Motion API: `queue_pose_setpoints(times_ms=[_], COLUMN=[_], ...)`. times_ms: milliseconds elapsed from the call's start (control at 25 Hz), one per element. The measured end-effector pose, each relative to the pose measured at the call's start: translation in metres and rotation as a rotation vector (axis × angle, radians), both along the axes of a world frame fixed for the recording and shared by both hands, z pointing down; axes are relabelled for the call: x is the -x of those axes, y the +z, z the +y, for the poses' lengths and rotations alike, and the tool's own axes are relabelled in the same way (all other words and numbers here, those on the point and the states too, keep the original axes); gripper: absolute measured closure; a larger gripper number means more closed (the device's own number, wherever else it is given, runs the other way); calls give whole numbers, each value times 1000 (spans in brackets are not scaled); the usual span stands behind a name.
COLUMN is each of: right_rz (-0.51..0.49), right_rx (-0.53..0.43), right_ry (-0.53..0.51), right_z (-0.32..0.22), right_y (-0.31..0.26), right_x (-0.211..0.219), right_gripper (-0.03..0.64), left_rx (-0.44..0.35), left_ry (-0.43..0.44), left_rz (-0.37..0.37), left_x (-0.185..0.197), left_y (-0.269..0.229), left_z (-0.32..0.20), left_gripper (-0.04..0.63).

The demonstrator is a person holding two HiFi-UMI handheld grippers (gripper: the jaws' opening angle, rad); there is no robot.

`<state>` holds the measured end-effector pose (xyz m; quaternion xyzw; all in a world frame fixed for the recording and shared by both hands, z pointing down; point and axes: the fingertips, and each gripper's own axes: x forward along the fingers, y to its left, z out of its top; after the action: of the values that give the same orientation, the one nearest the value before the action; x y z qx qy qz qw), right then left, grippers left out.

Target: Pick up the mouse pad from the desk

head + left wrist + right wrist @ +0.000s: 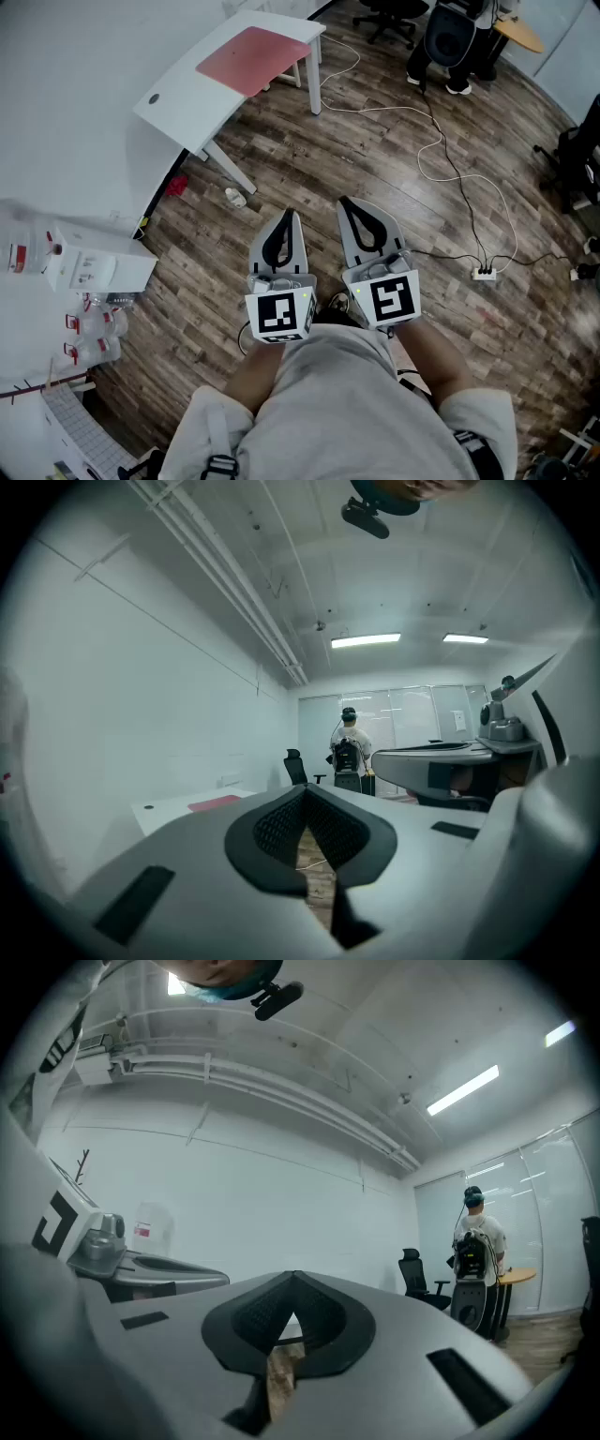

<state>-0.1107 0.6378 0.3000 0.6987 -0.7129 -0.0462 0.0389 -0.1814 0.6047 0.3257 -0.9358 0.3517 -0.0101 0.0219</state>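
Left gripper (290, 217), right gripper (344, 202): jaws pressed together, empty, level at waist, likely carry pose. Flat red rectangular mouse pad (253, 59) on white desk (178, 105), well apart; approach needed first.

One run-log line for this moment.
left gripper: shut, empty | right gripper: shut, empty | mouse pad: flat on desk, far from both, not yet picked
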Motion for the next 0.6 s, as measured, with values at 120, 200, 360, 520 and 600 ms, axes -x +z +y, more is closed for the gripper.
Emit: queue_pose_setpoints(times_ms=[120, 200, 360, 520, 600], right_rz=[-5, -6, -2, 29, 32], right_rx=[9, 14, 41, 83, 104], right_ry=[-4, -1, 13, 13, 6], right_z=[-1, -2, -19, -39, -50], right_y=[4, 7, 21, 36, 42], right_x=[-4, -7, -15, -25, -31], right_gripper=[578, 578, 577, 577, 577], left_rx=[-5, -6, 21, 49, 59], left_ry=[-1, 2, -5, -6, -7], left_rz=[-16, -35, -67, -90, -98], left_x=[-6, -10, -15, -26, -33], left_y=[3, 8, 25, 39, 43], left_z=[2, 2, -16, -43, -56], left_gripper=[584, 584, 584, 584, 584])
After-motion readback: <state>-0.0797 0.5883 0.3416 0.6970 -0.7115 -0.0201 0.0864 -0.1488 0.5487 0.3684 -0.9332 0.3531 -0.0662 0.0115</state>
